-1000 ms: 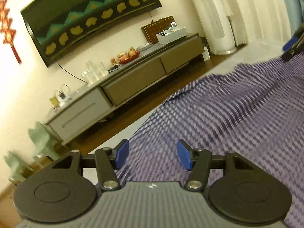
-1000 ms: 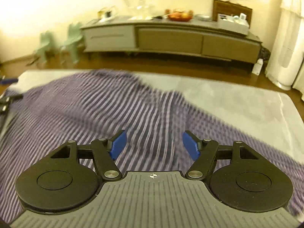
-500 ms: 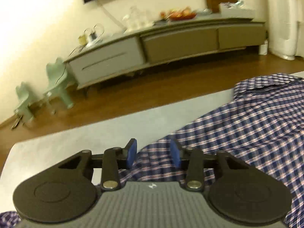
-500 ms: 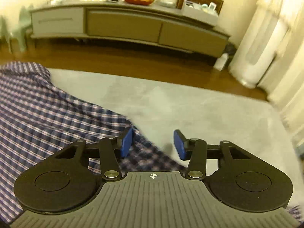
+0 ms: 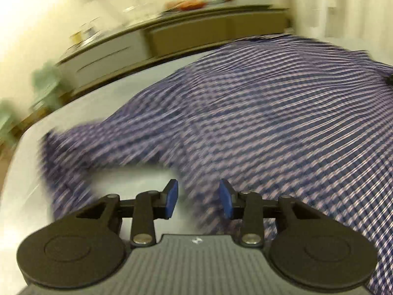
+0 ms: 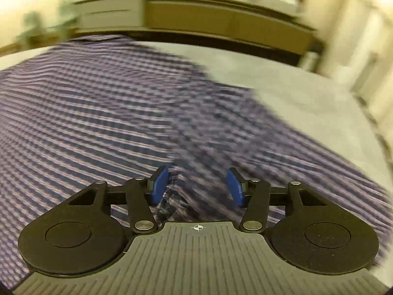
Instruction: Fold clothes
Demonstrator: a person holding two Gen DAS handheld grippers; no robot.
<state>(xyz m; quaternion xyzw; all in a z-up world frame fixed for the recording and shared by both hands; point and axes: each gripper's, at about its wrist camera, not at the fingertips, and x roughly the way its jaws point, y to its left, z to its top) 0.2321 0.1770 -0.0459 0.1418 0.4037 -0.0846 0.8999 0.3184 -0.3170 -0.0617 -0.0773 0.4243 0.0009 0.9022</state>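
Note:
A blue and white checked shirt (image 5: 270,113) lies spread over a grey table (image 5: 98,98), blurred by motion. My left gripper (image 5: 198,201) is open and empty, low over the shirt's near left edge, next to a sleeve (image 5: 73,145). My right gripper (image 6: 197,186) is open over the shirt (image 6: 98,113) near its right edge, with a raised fold of cloth between its jaws; they are not closed on it. The grey table (image 6: 294,98) shows to the right of the shirt.
A long low cabinet (image 5: 196,32) with dishes on top stands along the far wall; it also shows in the right wrist view (image 6: 221,17). Small green chairs (image 5: 46,83) stand on the wooden floor at the left.
Both grippers have swung back over the shirt and opened wider. The views now show more cloth and less bare table than half a second ago.

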